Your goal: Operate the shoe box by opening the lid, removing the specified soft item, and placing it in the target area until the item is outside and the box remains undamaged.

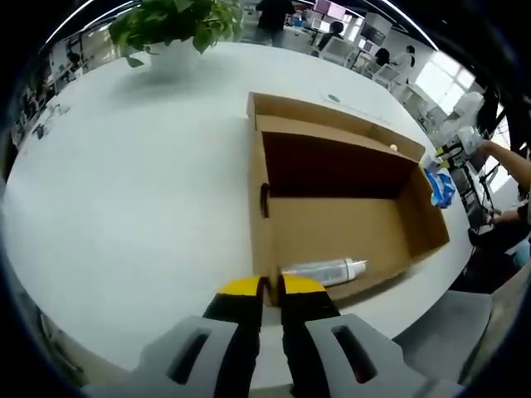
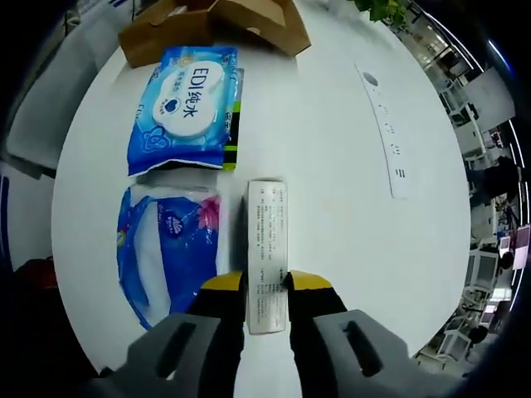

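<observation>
- In the left gripper view, an open cardboard shoe box (image 1: pixel 348 224) sits on a round white surface (image 1: pixel 124 207), close to the surface's near edge.
- The box lid (image 1: pixel 332 116) is folded back on the far side, so the brown interior shows.
- 1 white tube (image 1: pixel 325 270) lies on its side inside the box, against the near wall.
- The left hand-held gripper (image 1: pixel 273 286), with yellow and black tips, is pinched on the near wall of the box at its corner, 1 jaw on each side of the cardboard.
- A potted green plant (image 1: pixel 174 29) in a white pot stands near the far edge of the surface.
- Past the far corner of the box, a blue packet (image 1: pixel 441 187) lies beside the surface's edge.
- People and desks show in the background beyond the surface.
- In the right gripper view, the right hand-held gripper (image 2: pixel 265 282) is clamped on the near end of a long, narrow white carton (image 2: pixel 266 249) printed with small text; the carton lies flat on the white surface, outside the box.
- Just beside the carton lies a soft blue and white pack (image 2: pixel 166 245) with a pink patch.
- Beyond it lies a blue wet-wipes pack (image 2: pixel 184 108) with a white label.
- A corner of the cardboard box shows at the far side, near the wipes.
- A long white strip (image 2: pixel 383 124) with small marks lies well apart from the carton.
</observation>
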A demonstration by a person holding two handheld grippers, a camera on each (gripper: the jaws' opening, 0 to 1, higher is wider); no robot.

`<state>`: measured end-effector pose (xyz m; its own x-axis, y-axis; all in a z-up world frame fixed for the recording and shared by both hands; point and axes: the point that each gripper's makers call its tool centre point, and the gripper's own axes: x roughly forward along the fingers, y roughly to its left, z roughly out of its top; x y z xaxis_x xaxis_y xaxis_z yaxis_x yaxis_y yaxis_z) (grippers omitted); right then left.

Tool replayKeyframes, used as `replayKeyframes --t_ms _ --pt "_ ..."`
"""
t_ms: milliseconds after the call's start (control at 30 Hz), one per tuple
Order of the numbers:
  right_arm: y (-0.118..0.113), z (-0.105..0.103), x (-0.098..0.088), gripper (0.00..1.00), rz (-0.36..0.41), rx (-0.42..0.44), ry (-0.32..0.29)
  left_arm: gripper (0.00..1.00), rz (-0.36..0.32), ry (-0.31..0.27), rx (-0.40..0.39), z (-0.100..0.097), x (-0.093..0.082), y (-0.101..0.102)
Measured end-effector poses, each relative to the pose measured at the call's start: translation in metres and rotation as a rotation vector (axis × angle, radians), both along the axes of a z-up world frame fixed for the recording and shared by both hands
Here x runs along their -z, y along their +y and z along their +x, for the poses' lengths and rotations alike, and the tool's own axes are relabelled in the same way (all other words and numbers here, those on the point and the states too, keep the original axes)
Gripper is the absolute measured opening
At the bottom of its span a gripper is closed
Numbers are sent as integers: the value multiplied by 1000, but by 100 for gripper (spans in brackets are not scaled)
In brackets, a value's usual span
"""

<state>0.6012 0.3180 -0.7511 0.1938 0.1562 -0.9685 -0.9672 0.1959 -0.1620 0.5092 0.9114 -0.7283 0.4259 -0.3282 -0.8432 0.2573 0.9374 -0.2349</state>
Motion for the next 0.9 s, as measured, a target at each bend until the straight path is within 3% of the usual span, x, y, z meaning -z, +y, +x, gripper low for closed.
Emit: replayKeyframes --t_ms 600,900 --pt "1 -2 -2 17 -9 -5 -13 5 32 -16 41 1 -1 -2" --pt "2 -1 -13 29 18 69 -59 8 62 -43 88 1 -3 -4"
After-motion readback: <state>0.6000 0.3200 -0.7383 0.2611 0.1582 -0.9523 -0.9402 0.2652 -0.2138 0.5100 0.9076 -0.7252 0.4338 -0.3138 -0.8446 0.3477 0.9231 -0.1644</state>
